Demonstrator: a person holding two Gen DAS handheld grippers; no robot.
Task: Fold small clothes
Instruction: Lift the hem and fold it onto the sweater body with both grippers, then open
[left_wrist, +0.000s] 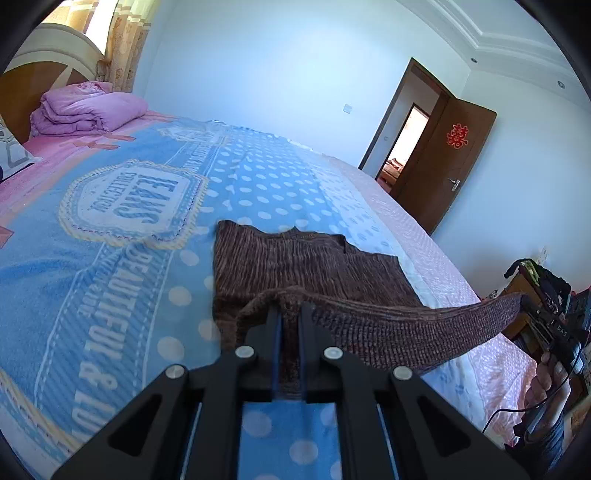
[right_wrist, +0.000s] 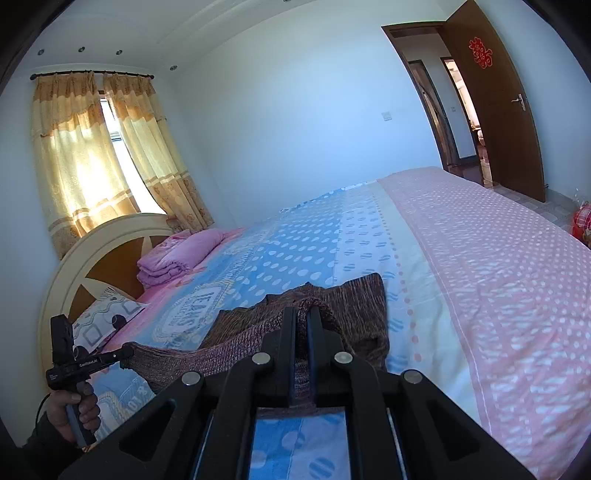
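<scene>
The near hem of the brown knit garment (left_wrist: 291, 258) disappears behind the left gripper (left_wrist: 290, 314), whose closed fingers hide the pinched fabric. In the right wrist view the right gripper (right_wrist: 303, 317) likewise covers the garment's near edge. Beyond the garment, the headboard (left_wrist: 22, 81) runs off the frame's edge. The wall switch (right_wrist: 386, 115) above the bed is too small to read.
</scene>
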